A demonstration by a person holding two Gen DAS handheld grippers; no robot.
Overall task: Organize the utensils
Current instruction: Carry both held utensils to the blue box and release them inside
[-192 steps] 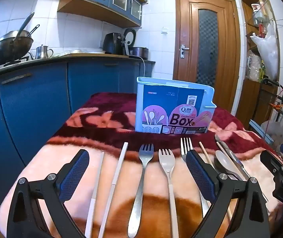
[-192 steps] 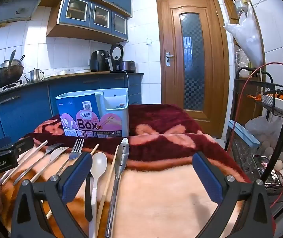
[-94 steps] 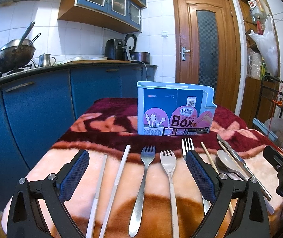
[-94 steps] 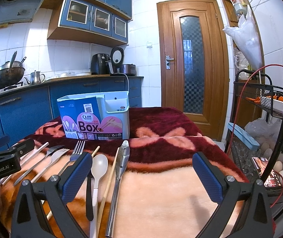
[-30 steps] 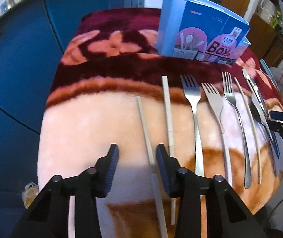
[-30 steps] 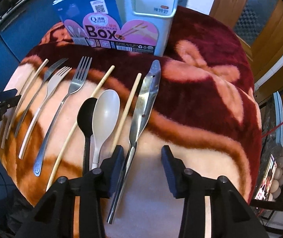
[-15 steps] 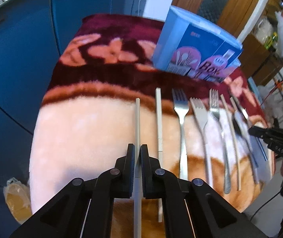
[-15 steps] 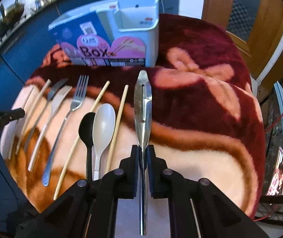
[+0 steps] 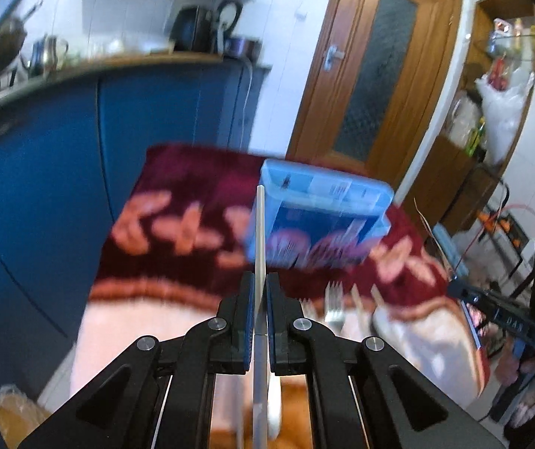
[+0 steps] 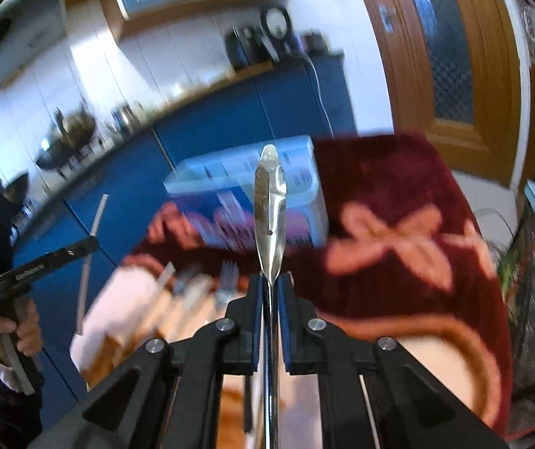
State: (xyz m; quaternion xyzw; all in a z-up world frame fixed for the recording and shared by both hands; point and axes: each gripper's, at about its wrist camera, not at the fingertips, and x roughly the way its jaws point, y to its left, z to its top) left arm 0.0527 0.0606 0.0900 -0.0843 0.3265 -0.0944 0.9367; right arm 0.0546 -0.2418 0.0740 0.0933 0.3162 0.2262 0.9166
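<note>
My left gripper is shut on a white chopstick, lifted off the blanket; its tip points at the left end of the blue utensil box. My right gripper is shut on a steel knife, also lifted, its tip in line with the box. Forks and other utensils lie blurred on the blanket. The left gripper with the chopstick shows at the left of the right wrist view.
The red and peach blanket covers the table. Blue cabinets stand to the left, a wooden door behind, and a wire rack on the right. The right gripper's body sits at the right edge.
Both grippers closed on their utensils half a second ago and have since lifted them off the blanket and tilted up toward the box. Both views are motion-blurred.
</note>
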